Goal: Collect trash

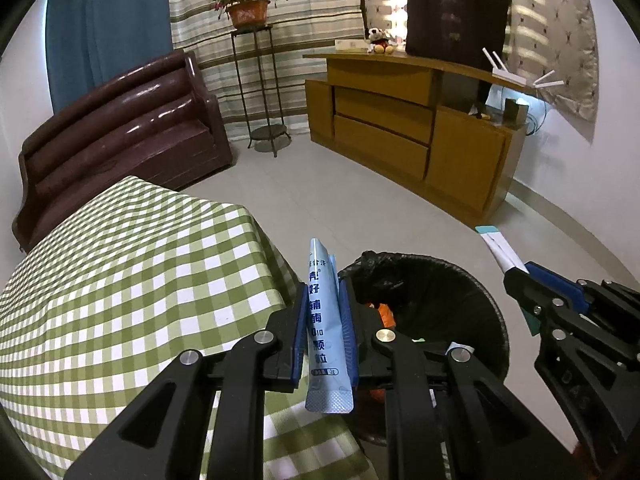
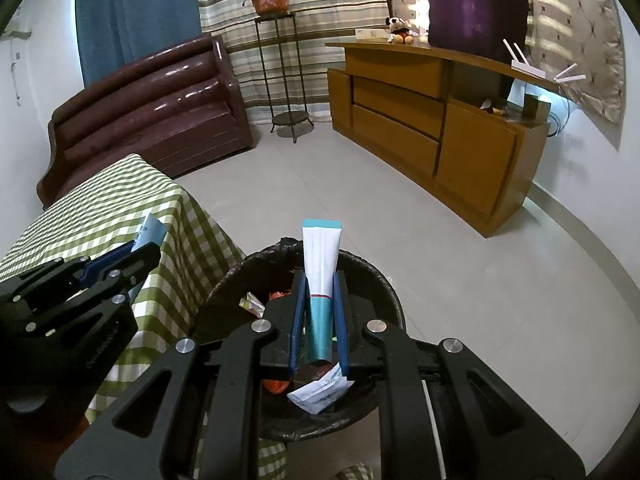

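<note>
My left gripper (image 1: 324, 292) is shut on a light blue sachet (image 1: 324, 320) with dark printed characters, held upright at the table edge beside the bin. My right gripper (image 2: 320, 280) is shut on a white and teal tube (image 2: 320, 276), held upright over the bin. The black-lined trash bin (image 2: 384, 292) stands on the floor next to the table and holds wrappers, an orange scrap and a white packet (image 2: 320, 392). The bin also shows in the left wrist view (image 1: 460, 292), with the right gripper (image 1: 516, 272) and its tube (image 1: 500, 248) at its far right. The left gripper (image 2: 136, 252) shows left of the bin.
A table with a green checked cloth (image 1: 120, 280) is left of the bin. A dark brown sofa (image 1: 120, 128), a metal plant stand (image 1: 260, 92) and a wooden cabinet (image 1: 420, 132) stand beyond on the grey tiled floor (image 2: 360, 200).
</note>
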The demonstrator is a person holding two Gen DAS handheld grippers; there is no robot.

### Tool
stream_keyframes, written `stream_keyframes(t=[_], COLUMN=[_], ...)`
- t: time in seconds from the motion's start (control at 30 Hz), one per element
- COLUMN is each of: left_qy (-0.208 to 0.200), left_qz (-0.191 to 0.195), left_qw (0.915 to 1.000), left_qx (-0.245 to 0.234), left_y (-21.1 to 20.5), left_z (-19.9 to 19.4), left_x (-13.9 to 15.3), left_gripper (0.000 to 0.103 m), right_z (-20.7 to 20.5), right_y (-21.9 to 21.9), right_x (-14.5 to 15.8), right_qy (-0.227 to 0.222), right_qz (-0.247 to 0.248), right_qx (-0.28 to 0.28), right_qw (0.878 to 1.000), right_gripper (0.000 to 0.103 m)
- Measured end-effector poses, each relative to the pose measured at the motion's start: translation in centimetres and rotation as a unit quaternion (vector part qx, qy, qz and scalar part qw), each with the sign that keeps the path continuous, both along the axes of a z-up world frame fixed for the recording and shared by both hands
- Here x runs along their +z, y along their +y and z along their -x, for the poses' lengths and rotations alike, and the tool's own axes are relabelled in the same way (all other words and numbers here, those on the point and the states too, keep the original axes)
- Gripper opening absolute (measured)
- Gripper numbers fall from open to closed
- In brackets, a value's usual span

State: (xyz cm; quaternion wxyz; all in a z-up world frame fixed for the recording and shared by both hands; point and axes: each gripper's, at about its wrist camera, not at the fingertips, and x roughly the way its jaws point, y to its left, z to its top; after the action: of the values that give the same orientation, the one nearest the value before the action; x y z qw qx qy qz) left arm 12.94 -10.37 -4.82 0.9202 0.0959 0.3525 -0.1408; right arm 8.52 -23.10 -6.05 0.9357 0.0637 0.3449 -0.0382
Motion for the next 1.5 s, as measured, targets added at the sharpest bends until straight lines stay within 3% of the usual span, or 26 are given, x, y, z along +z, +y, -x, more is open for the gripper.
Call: stream_keyframes(t=[0.4,0.5,0.7,0.9,1.27,1.37,1.5], left_qy=[0.013,0.02,0.022,0.019,0.017,0.016,0.017], left_qz=[-0.008,-0.007,-0.005,-0.01,-0.008,-0.006,-0.002], left_qw=[0.9998,0.9997,0.9997,0.9997,0.9998,0.9998,0.9998], left_qx=[0.01,0.011,0.013,0.01,0.009,0.008,0.011], left_y=[-1.0,-1.0,-1.0,-1.3,-1.3,-1.3,-1.4], left_z=[-1.4,-1.7,-1.8,-1.6,-1.8,-1.8,-1.7], left_x=[-1.1,-1.3,-1.4,-1.4,-1.3,-1.3,-1.1], left_gripper=[0.018,0.026,0.041,0.051,0.058,0.059,0.06], right_z=[-1.4,-1.6,-1.7,-1.6,-1.5,-1.4,-1.3], right_y=[-0.6,-0.8,-0.8,-1.2,-1.6,-1.7,-1.8], right_x=[-1.4,-1.8,-2.1,-2.1,-2.3,-2.4,-2.3], right_qy=[0.01,0.014,0.015,0.014,0.015,0.015,0.014], right_qz=[-0.01,-0.012,-0.013,-0.012,-0.013,-0.013,-0.012], right_qx=[-0.008,-0.011,-0.015,-0.019,-0.024,-0.027,-0.028], right_qw=[1.0,1.0,1.0,1.0,0.999,0.999,0.999], right_gripper=[0.017,0.025,0.026,0.026,0.028,0.035,0.035])
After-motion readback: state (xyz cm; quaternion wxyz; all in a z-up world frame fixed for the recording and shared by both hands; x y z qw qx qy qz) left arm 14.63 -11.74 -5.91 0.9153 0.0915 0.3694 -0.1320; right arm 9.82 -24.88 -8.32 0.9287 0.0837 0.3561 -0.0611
